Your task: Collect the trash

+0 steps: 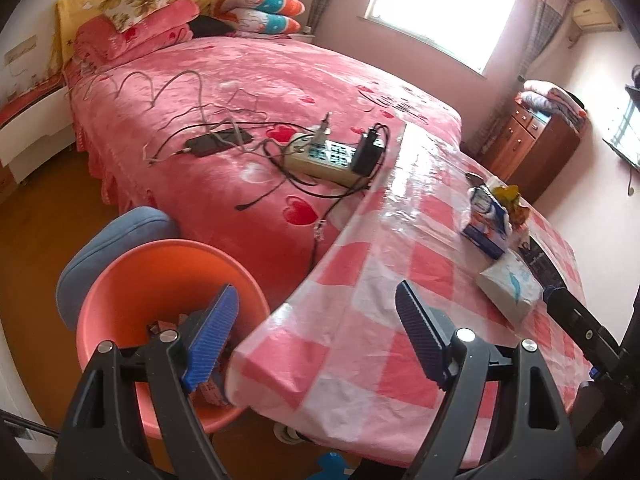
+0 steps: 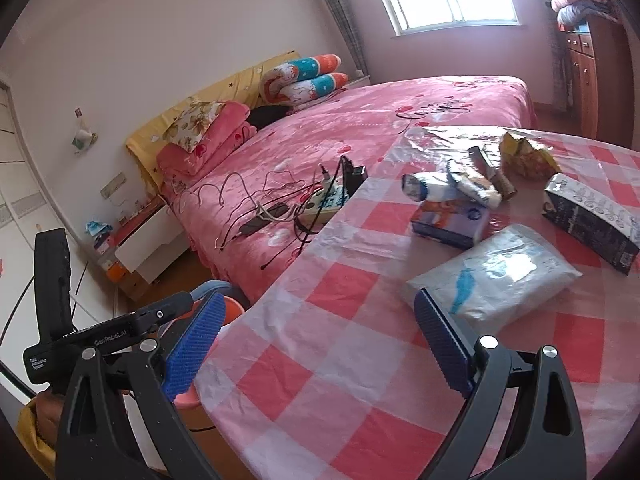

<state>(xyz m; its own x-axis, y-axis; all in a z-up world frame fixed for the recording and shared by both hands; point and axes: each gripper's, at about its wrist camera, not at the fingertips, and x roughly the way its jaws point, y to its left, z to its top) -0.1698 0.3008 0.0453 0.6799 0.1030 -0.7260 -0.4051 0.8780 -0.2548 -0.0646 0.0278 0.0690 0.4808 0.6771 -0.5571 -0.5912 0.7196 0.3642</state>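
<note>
— Both claws are hanging wide open, nothing between the blue pads: the left claw (image 1: 316,332) is hovering over the corner of the worktop (image 1: 360,320) and the orange bin (image 1: 120,280) at the lower left, the right claw (image 2: 316,344) is facing the litter.

— Where is the trash lying?

— Right of centre in the right wrist view: a soft tissue pack (image 2: 496,276) nearest, a blue carton (image 2: 448,220) with crumpled wrappers (image 2: 456,184) resting on it, a yellow snack bag (image 2: 528,156) and a dark box (image 2: 592,220) behind.

— How is it going to handle?

— Light, I'd guess. The pack is looking squashy and slick, so pinching across its short side seems best; the cartons are stiffer. The glossy plastic cloth may let things slide, and the pack is sitting in front of the rest.
</note>
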